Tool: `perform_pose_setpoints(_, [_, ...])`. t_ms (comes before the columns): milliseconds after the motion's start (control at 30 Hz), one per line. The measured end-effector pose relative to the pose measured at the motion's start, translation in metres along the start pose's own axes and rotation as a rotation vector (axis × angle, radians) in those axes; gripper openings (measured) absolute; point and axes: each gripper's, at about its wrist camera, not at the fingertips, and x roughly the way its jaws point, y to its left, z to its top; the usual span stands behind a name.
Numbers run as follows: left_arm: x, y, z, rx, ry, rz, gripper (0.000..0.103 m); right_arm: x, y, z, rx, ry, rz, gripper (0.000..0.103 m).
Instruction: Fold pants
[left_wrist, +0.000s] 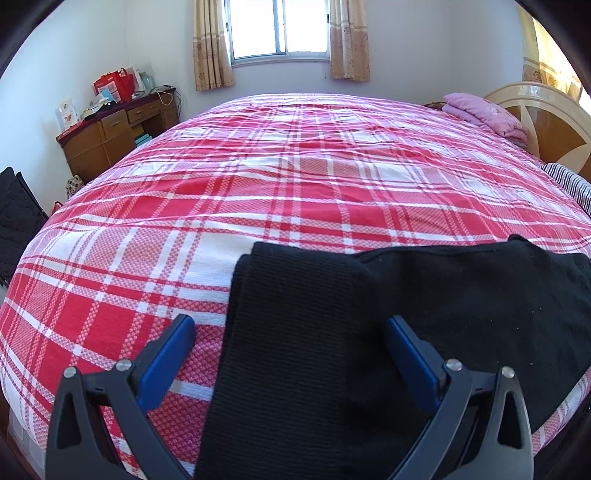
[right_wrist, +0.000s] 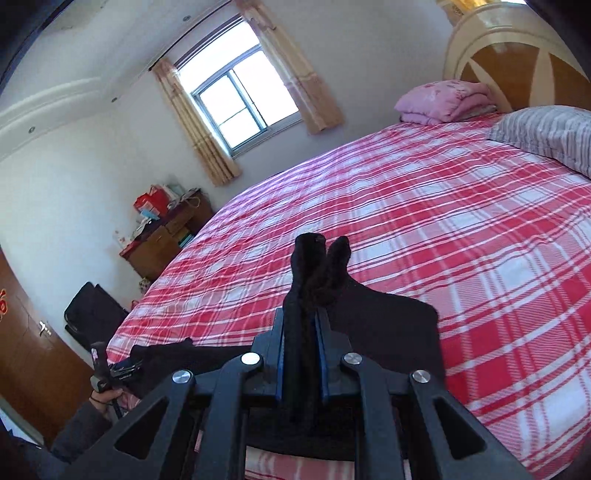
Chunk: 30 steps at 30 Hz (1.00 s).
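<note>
Pants (left_wrist: 369, 332) lay near bed (left_wrist: 295, 166) edge, running left-right; right gripper (right_wrist: 301, 332) pinched bunched cloth, left gripper (left_wrist: 291, 332) spread wide above the leg.

This is a bedroom in a home. A wide bed (left_wrist: 295, 177) under a red-and-white plaid cover fills the middle of both views, with a cream-and-brown wooden headboard (right_wrist: 517, 55) at upper right. A folded pink quilt (right_wrist: 443, 101) and a grey striped pillow (right_wrist: 546, 136) lie beside it. Beige curtains (left_wrist: 212, 44) frame a bright window (left_wrist: 280, 27) at top centre, and a cluttered brown wooden table (left_wrist: 118, 133) stands at left.
</note>
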Motion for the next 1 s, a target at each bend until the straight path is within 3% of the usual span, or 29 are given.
perform_pose_setpoints(600, [-0.001, 0.001, -0.002, 0.001, -0.008, -0.002, 0.103, 0.083, 0.084, -0.034, -0.131, 0.152, 0.126, 0.014])
perform_pose_setpoints(1000, [-0.001, 0.001, -0.002, 0.001, -0.008, -0.002, 0.103, 0.144, 0.108, -0.074, -0.219, 0.305, 0.116, 0.014])
